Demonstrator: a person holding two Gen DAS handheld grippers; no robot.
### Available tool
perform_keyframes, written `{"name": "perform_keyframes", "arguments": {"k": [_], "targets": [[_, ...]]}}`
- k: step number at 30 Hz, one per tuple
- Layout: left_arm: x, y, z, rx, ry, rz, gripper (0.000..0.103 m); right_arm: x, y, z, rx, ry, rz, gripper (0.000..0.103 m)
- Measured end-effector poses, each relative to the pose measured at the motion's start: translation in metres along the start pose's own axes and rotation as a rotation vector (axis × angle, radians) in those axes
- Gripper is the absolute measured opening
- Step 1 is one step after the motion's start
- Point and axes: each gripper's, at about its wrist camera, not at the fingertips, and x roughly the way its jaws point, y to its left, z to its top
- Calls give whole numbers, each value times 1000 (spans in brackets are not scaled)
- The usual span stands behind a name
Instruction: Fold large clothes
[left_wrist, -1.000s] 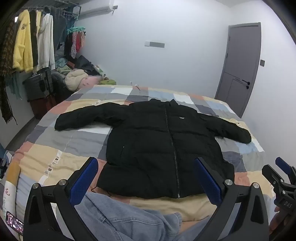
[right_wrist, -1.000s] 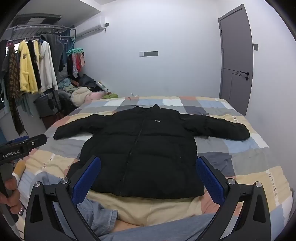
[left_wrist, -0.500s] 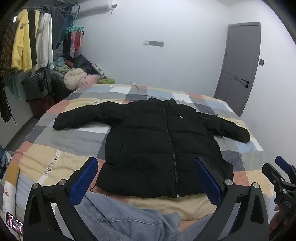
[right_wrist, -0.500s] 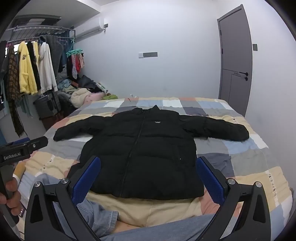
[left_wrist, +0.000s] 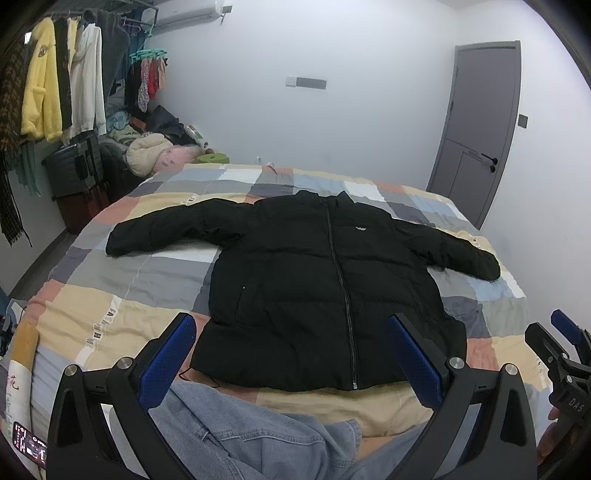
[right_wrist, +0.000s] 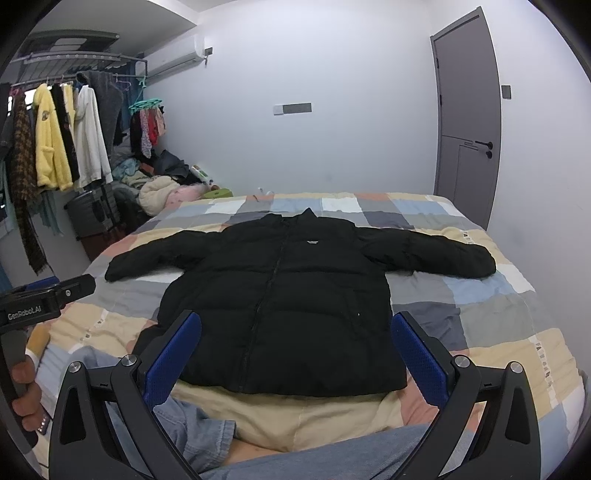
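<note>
A black puffer jacket lies flat and face up on the bed, zipped, with both sleeves spread out to the sides. It also shows in the right wrist view. My left gripper is open and empty, held above the near edge of the bed in front of the jacket's hem. My right gripper is open and empty, held at the same near edge. Neither gripper touches the jacket. The left gripper's body shows at the left edge of the right wrist view.
The bed has a checked quilt. A denim garment lies at the near edge below the grippers. A clothes rack and a suitcase stand at the left. A grey door is at the right.
Both views have shifted slightly; the jacket sits a little lower in the frames. Both grippers stay open and empty.
</note>
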Motion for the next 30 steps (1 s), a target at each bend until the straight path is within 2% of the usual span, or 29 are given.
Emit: {"name": "perform_keyframes", "arguments": {"k": [10, 14, 15, 30], "targets": [[-4, -3, -1, 16, -17, 33, 103, -3, 1, 0, 0, -8, -8, 103], [-6, 1, -1, -1, -4, 2, 103, -3, 2, 0, -6, 0, -9, 103], [-1, -9, 0, 0, -4, -1, 103, -1, 2, 0, -5, 6, -13, 103], [3, -14, 3, 22, 2, 10, 103, 1, -8, 4, 28, 19, -7, 103]]}}
